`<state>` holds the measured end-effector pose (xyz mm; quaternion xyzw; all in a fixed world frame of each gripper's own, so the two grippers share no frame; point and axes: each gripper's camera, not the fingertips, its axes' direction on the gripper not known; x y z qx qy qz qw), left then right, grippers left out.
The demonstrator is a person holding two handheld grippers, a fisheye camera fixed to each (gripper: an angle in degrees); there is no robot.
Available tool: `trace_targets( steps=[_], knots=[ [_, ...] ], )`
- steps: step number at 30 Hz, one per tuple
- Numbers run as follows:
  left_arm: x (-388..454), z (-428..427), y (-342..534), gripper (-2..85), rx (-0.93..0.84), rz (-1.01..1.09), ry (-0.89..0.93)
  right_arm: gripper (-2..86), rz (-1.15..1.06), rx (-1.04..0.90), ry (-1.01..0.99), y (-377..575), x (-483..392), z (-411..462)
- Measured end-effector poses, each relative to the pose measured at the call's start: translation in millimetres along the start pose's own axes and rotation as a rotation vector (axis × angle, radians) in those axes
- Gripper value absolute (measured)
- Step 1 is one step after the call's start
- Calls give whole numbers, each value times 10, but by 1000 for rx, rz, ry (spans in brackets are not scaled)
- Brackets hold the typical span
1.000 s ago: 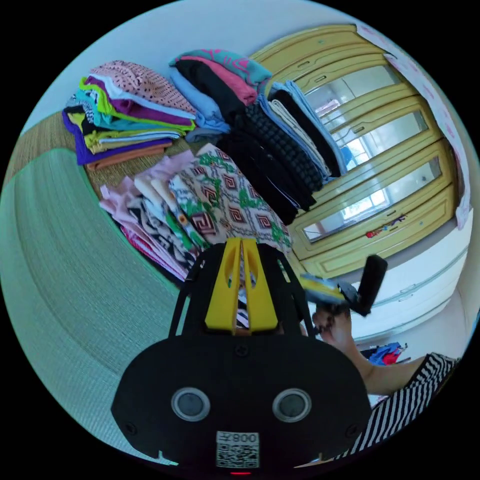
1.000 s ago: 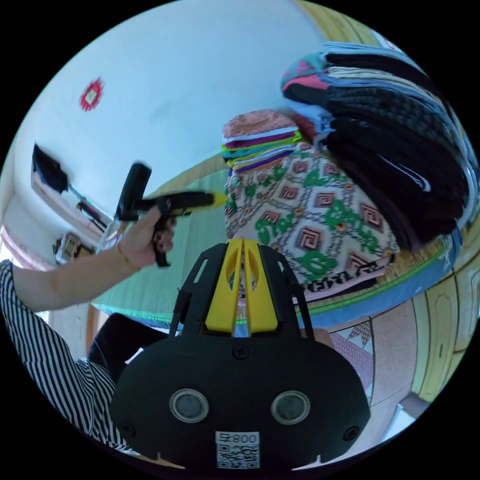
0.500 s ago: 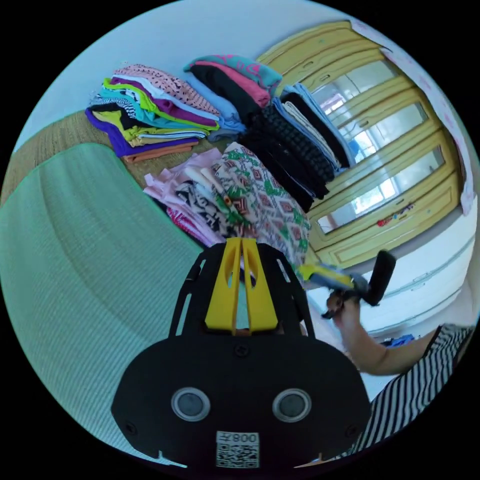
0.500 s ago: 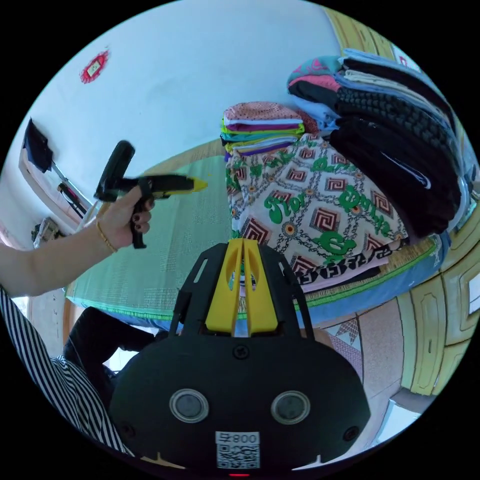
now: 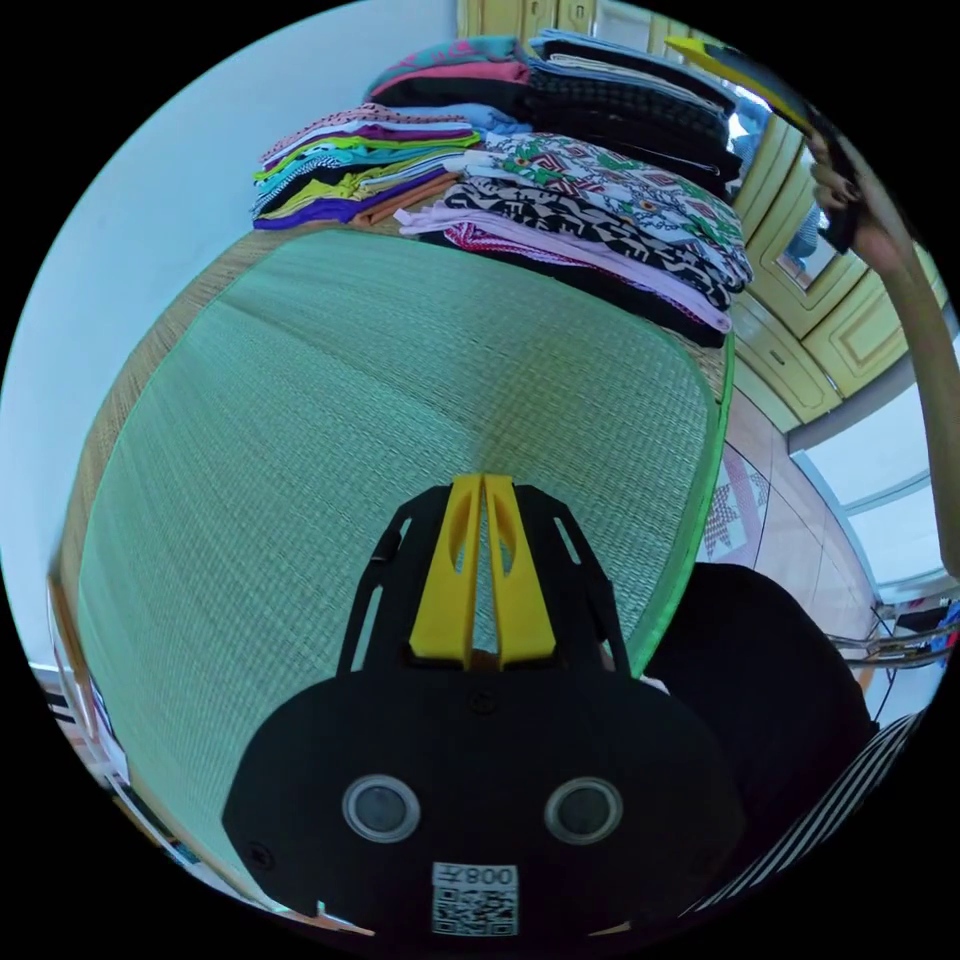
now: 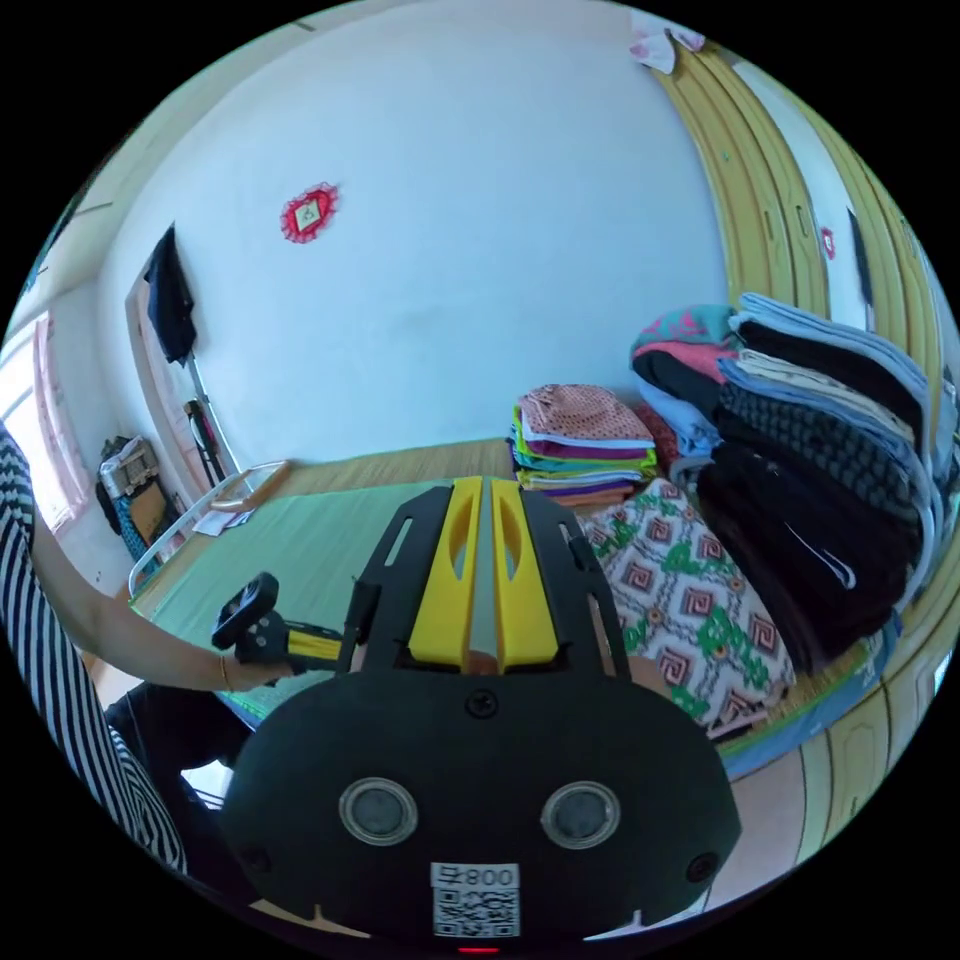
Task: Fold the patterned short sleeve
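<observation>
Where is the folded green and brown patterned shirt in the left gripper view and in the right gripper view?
Left gripper view: the patterned shirt lies on top of a pile, upper right of centre, at the far end of the green mat.
Right gripper view: it lies right of centre, beside that view's jaws.
Shared landmark: the bright multicoloured stack next to it.

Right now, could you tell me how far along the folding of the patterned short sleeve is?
It looks done: the patterned shirt lies folded on top of a short pile on the green mat, beside taller stacks. Nothing is in hand; the left gripper and right gripper hold no cloth, jaws close together. Nothing of this fold seems left.
</observation>
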<state>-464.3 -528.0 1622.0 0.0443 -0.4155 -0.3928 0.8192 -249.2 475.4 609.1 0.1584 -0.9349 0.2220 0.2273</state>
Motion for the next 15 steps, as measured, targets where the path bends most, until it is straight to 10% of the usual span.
trace_targets(
  steps=[15],
  knots=[
    [-156,-426,1047,3,95,-81,26,92,124,-254,23,-2341,1169,3247]
  ],
)
